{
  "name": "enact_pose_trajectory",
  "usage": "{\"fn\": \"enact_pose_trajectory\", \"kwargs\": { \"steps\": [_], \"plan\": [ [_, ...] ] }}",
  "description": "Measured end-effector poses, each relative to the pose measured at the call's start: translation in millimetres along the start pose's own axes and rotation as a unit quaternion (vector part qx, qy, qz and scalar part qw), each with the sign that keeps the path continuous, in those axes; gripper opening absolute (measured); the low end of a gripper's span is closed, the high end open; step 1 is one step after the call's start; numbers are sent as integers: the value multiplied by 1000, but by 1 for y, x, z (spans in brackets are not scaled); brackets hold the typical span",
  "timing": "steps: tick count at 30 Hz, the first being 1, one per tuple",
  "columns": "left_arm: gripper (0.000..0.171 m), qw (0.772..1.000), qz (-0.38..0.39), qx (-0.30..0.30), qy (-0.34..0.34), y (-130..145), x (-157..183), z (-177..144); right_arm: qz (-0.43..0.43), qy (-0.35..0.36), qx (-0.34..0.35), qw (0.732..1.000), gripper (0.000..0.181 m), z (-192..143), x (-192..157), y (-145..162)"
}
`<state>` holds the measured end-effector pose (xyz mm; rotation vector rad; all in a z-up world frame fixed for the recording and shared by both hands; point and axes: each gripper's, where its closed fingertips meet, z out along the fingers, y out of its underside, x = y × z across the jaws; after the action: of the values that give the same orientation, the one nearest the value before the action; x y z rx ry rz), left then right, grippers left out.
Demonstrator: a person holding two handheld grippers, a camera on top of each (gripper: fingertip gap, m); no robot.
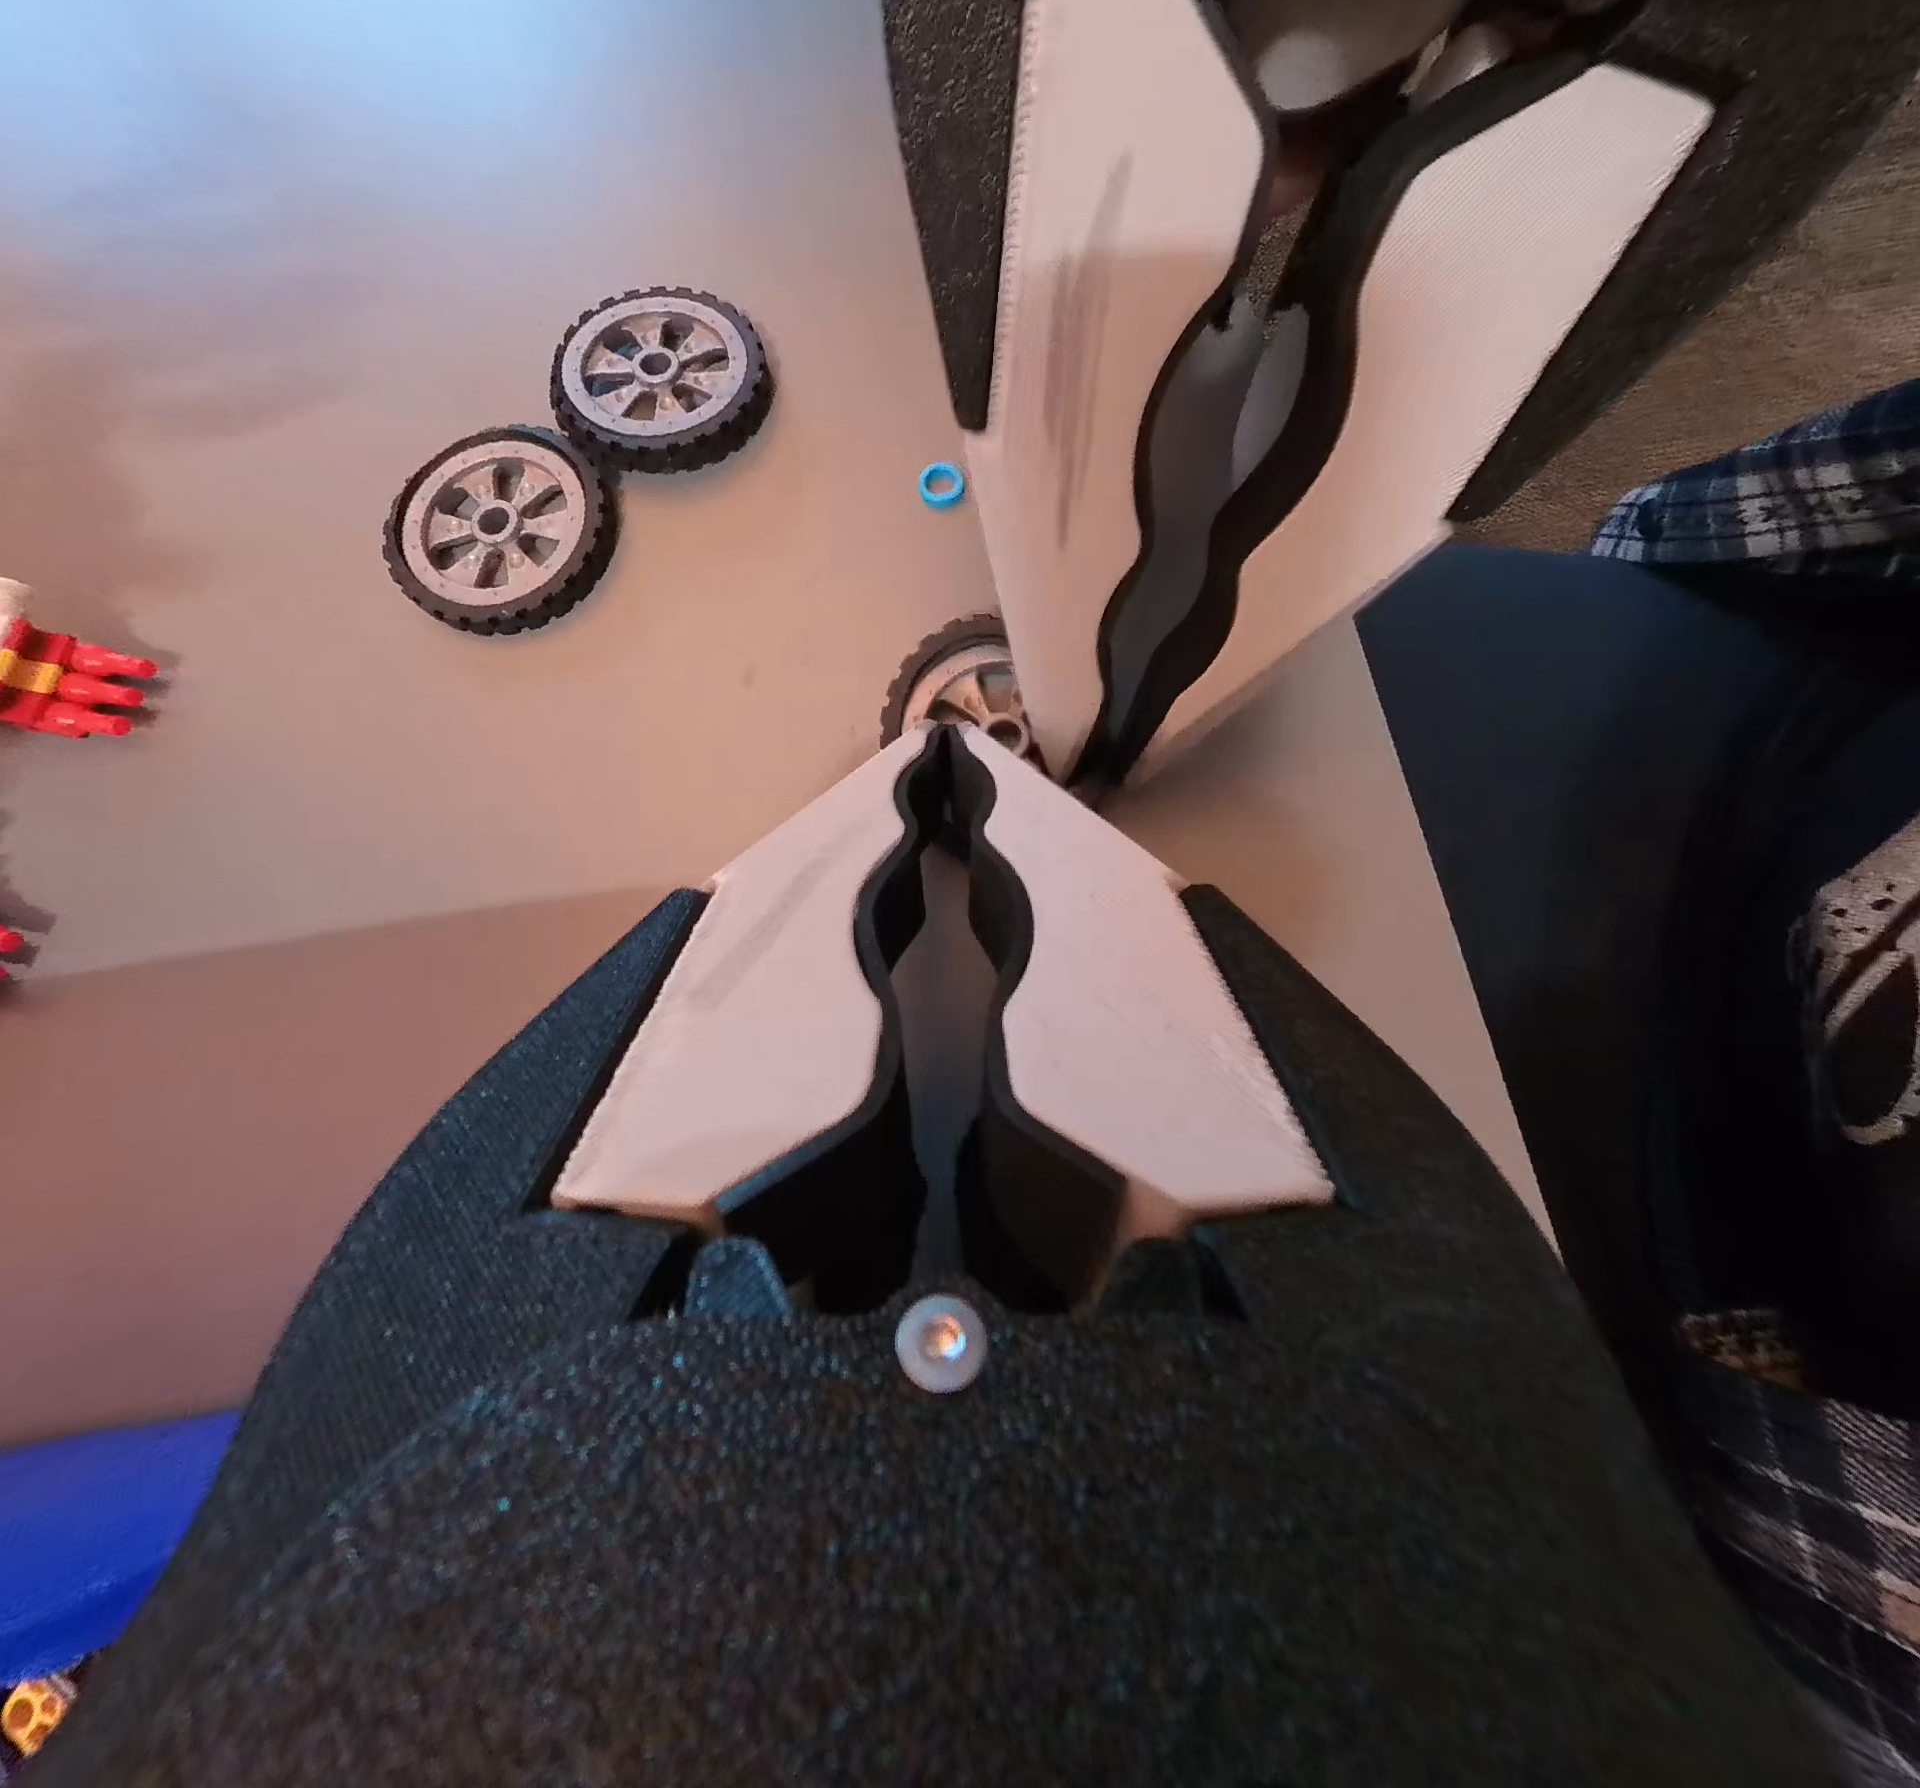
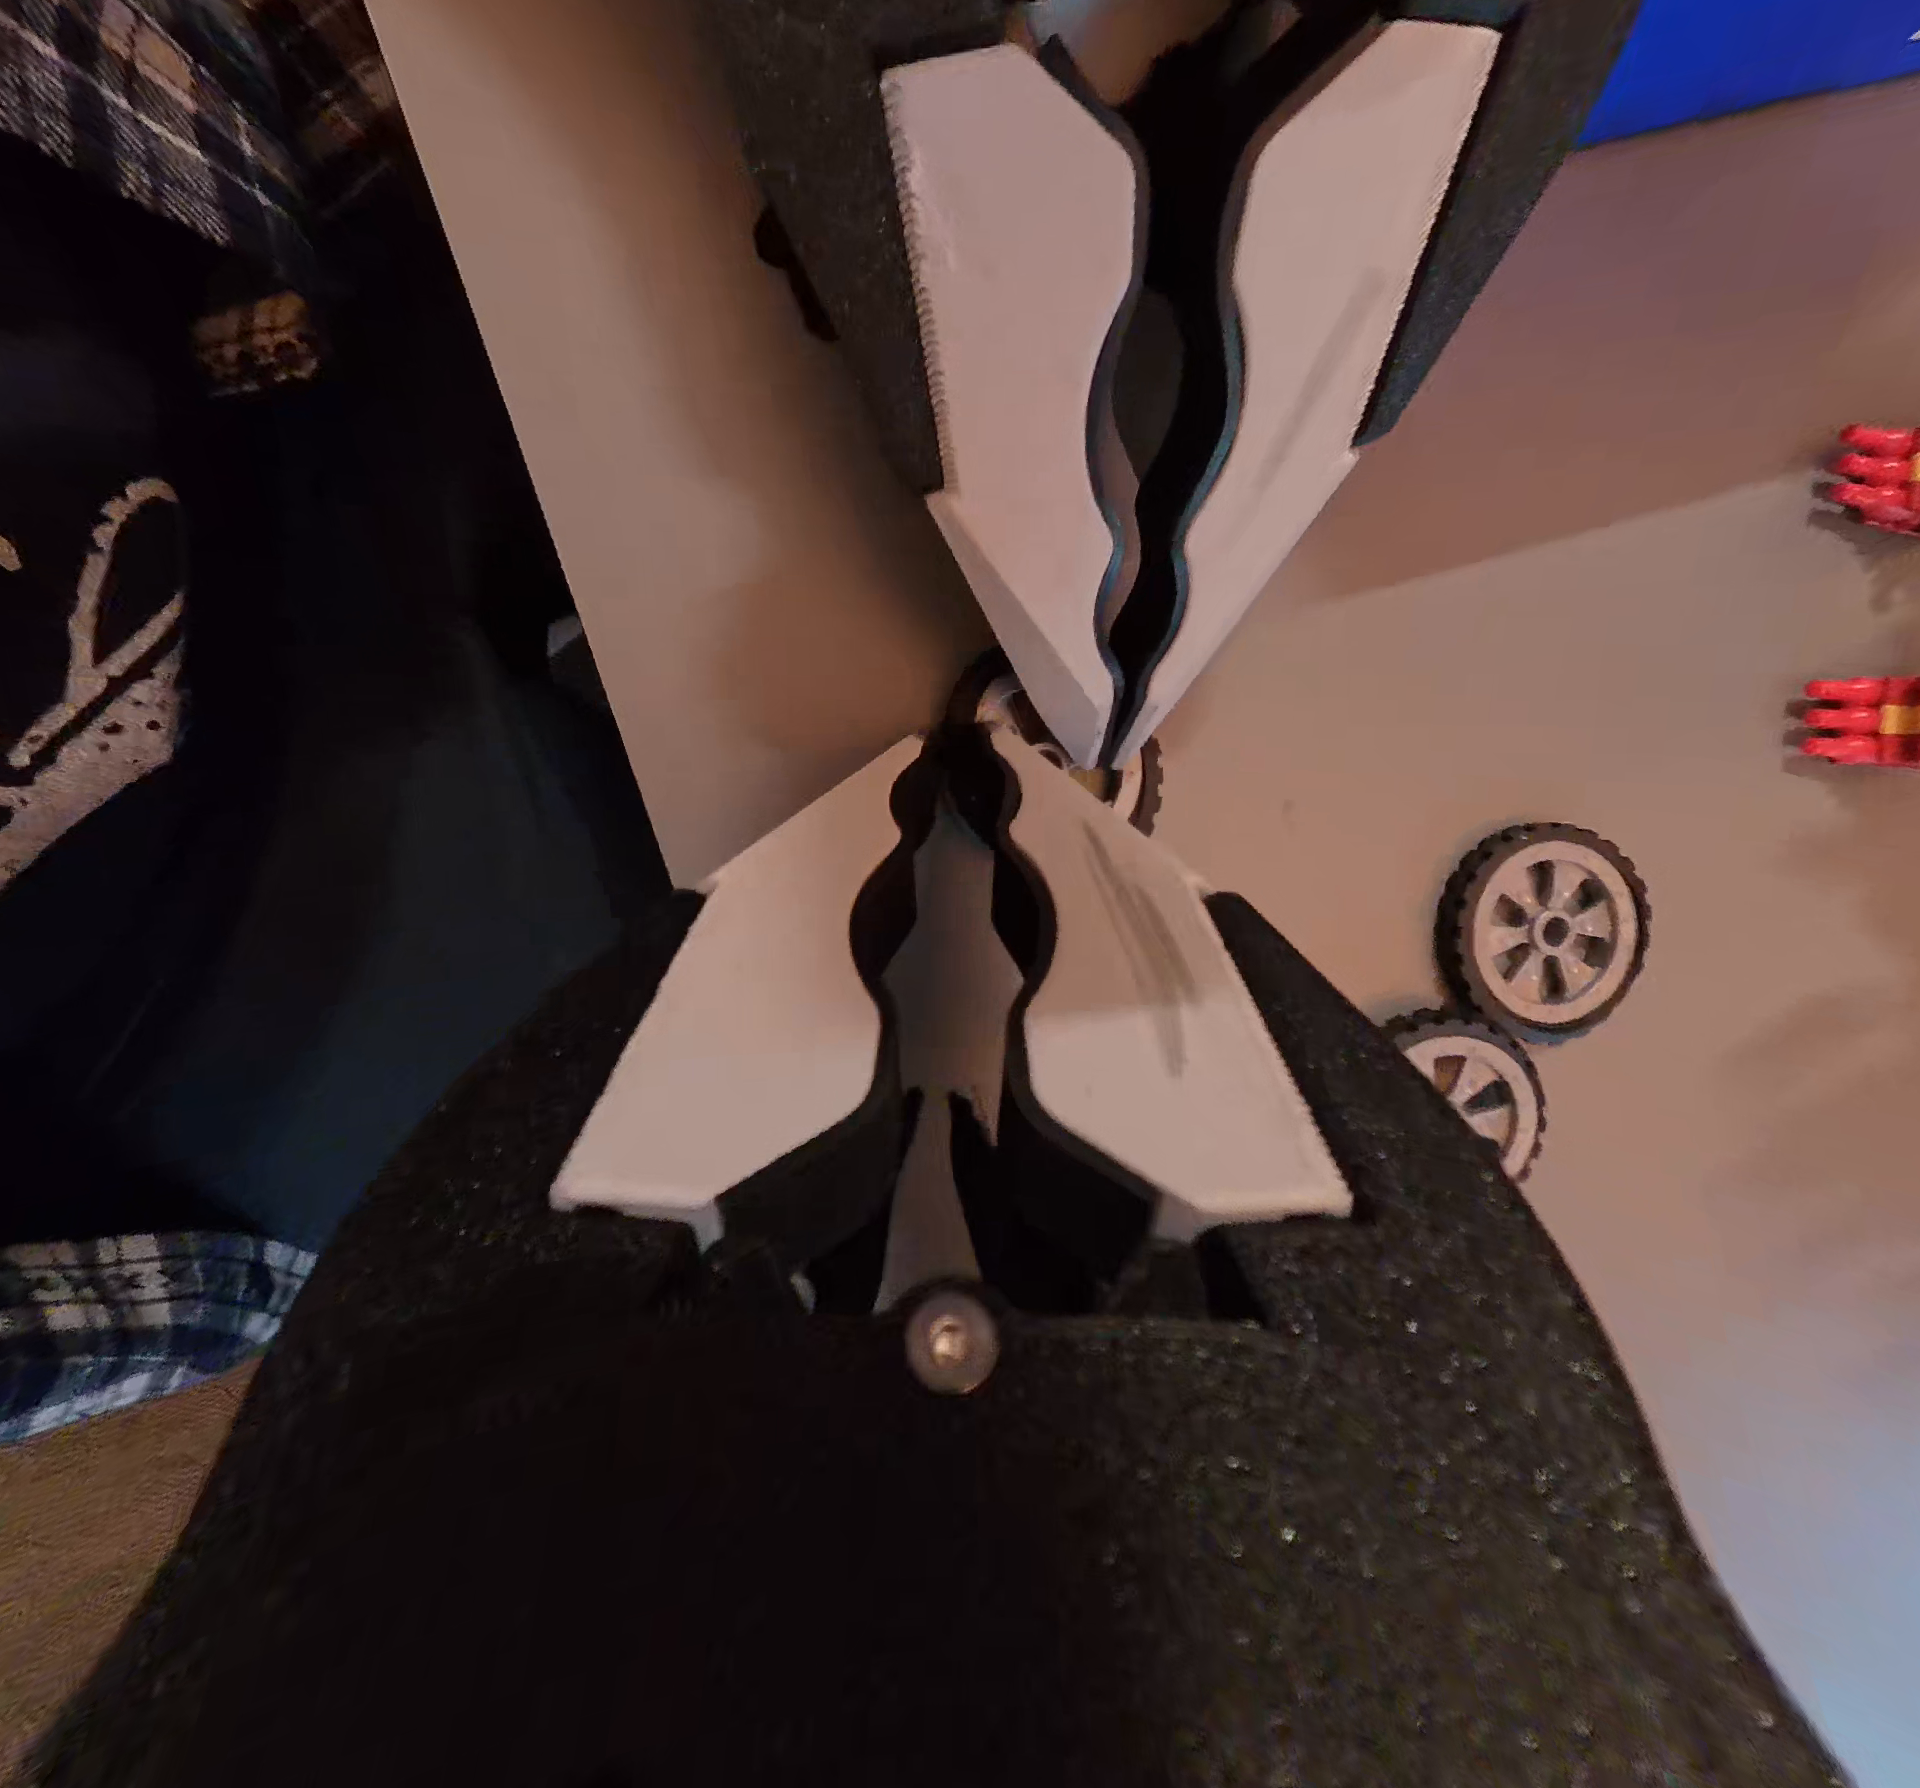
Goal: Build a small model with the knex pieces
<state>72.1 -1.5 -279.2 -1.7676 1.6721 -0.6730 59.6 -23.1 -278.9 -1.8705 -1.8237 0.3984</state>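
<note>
Two wheels (image 1: 577, 460) touching, blue ring (image 1: 940, 483) near, red parts (image 1: 73, 678) far left; bare table (image 1: 312, 803) between.

The bench (image 1: 436, 803) has a smooth, matte, pale beige-grey top, lit warm near its front edge and washed with cool bluish light toward the far side in the left wrist view. Beyond the front edge lies a brownish floor (image 1: 1766, 284). A bright blue surface (image 2: 1766, 3) lies at the bench's far side. The surroundings off the bench are dim.
</note>
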Motion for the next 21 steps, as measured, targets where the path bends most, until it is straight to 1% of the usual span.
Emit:
{"fn": "enact_pose_trajectory", "kwargs": {
  "steps": [8,12,16,19,21],
  "plan": [
    [0,1000,5,0,-6,0,-1,0,-18,1,-1,1000,6,-2,0,1],
    [0,1000,10,0,-13,0,-1,0,-62,36,-28,997,6,-3,0,2],
    [0,1000,8,0,-11,0,-2,-1,-60,57,-30,996,7,-4,0,3],
    [0,1000,11,0,-14,0,-2,-1,-67,97,-41,992,12,-3,-1,4],
    [0,1000,12,0,-14,0,-1,-1,-60,120,-42,990,11,-3,-2,3]
  ]
}}
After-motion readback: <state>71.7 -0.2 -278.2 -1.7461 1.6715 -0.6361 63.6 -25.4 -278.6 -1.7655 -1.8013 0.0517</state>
